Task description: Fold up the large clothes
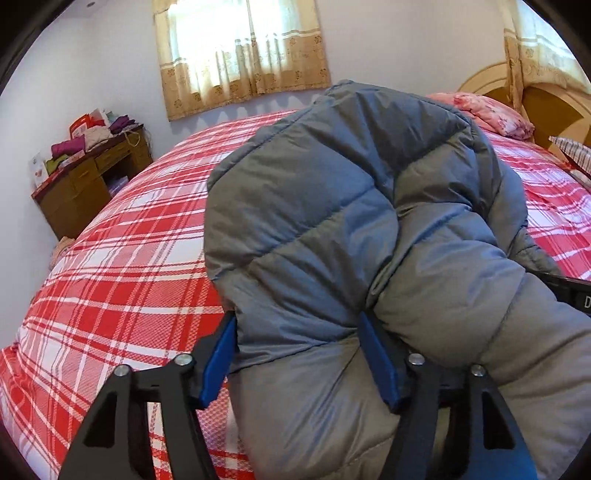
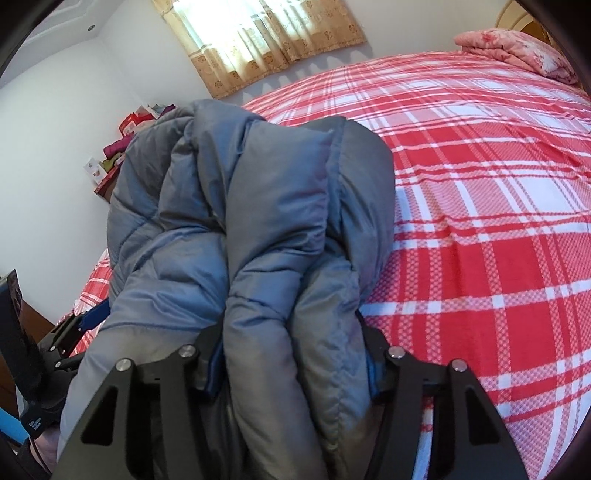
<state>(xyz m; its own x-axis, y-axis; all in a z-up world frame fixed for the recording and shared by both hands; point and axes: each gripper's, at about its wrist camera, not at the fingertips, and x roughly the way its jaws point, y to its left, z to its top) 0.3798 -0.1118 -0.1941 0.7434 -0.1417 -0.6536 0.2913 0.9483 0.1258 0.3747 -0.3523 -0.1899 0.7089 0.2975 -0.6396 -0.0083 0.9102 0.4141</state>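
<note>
Left wrist: both hand-held grippers [image 1: 299,354] [image 2: 291,354] (angled downward) clamp the puffy grey jacket [image 1: 332,221].

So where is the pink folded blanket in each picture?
Left wrist view: the pink blanket is at the upper right, behind the grey puffy jacket.
Right wrist view: it sits at the top right corner.
Shared landmark: the curtained window.

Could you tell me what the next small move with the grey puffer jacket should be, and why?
Probably lift both ends together and carry the jacket out over the plaid bed cover. The left gripper and right gripper each pinch a thick bunch at the near edge, so it looks ready to spread flat.
</note>
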